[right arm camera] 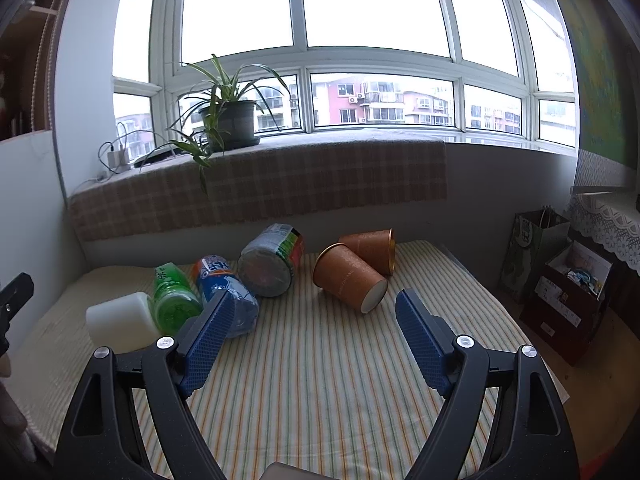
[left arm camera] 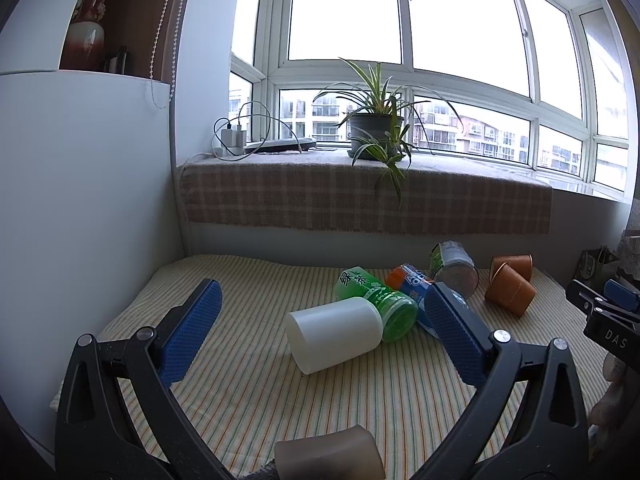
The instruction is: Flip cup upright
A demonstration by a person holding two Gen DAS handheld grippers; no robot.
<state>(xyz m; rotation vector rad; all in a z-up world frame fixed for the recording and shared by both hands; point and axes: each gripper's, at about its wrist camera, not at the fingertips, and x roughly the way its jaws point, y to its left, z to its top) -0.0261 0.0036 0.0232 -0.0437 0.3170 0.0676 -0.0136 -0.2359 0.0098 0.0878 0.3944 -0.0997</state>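
Observation:
Several cups and bottles lie on their sides on the striped cloth. A white cup (left arm camera: pixel 334 334) (right arm camera: pixel 120 320) lies nearest the left gripper (left arm camera: pixel 320 312), which is open and empty above the cloth, jaws either side of it but short of it. Two brown paper cups (right arm camera: pixel 348 276) (left arm camera: pixel 510 288) lie tipped, one (right arm camera: pixel 372 250) behind the other. My right gripper (right arm camera: pixel 316 312) is open and empty, just short of the nearer brown cup. A greyish cup (left arm camera: pixel 330 456) shows at the bottom edge of the left wrist view.
A green bottle (left arm camera: pixel 378 300) (right arm camera: pixel 174 296), a blue and orange bottle (right arm camera: pixel 226 296) and a labelled jar (right arm camera: pixel 270 264) (left arm camera: pixel 454 266) lie between the cups. A plaid-covered sill (right arm camera: pixel 260 184) with a potted plant (left arm camera: pixel 372 128) runs behind. Bags and a box (right arm camera: pixel 568 292) stand on the right.

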